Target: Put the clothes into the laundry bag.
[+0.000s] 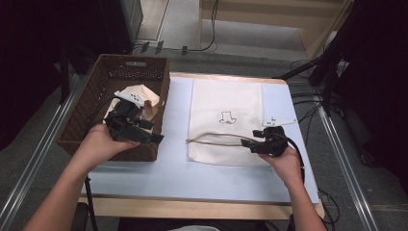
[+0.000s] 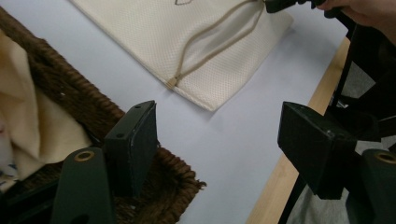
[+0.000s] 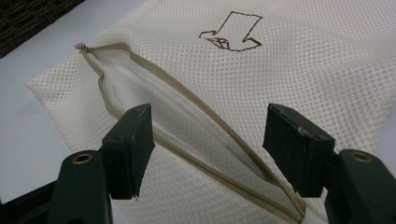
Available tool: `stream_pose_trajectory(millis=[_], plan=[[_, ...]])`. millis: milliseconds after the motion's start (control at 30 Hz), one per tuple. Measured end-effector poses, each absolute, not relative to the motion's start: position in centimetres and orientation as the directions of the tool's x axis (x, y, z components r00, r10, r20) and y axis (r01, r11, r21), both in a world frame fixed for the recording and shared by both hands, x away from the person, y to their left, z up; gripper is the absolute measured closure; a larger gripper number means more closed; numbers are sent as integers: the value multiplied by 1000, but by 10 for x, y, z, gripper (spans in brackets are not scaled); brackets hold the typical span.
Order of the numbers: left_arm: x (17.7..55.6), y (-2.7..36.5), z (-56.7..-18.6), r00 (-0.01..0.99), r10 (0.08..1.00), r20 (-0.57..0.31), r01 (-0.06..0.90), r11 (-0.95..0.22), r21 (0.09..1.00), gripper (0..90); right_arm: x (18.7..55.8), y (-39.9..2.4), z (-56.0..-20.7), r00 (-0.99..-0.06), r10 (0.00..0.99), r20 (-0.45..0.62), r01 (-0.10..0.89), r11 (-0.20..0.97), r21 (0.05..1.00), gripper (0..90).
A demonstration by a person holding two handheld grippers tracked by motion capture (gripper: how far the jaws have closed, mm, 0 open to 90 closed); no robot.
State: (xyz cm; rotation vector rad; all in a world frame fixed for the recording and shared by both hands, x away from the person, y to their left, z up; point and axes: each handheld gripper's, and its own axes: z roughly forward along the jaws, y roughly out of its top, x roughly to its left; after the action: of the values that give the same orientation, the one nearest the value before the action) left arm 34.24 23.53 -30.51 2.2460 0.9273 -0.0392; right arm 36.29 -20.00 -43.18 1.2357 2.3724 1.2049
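A cream mesh bag (image 1: 223, 103) with a small drawn mark lies flat on the pale blue table top (image 1: 173, 163). Its zipper mouth (image 3: 187, 123) gapes open along the near edge. My right gripper (image 1: 250, 140) rests at that mouth, and its open jaws (image 3: 208, 121) straddle the zipper with the pads off the fabric. My left gripper (image 1: 153, 132) hovers over the near right corner of a brown wicker basket (image 1: 82, 122). Its jaws (image 2: 217, 121) are open with nothing between them. A cream cloth (image 1: 139, 98) lies inside the basket.
The basket takes up the table's left side, its woven rim (image 2: 70, 88) right under my left gripper. The wooden table edge (image 2: 299, 154) runs along the front. Cables and a dark stand (image 1: 332, 62) sit beyond the right side.
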Motion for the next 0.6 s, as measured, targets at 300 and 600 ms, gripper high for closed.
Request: stream_pose_trajectory(millis=[300,600], plan=[[355,255,-290,712,650,-265,645,-457,613,293,367,-197,-430,-631,755,178,584,312,749,343],[372,275,-287,679,693,-243,661,-432,614,285,371,-190,-429,-639,749,173,582,323,746,343]])
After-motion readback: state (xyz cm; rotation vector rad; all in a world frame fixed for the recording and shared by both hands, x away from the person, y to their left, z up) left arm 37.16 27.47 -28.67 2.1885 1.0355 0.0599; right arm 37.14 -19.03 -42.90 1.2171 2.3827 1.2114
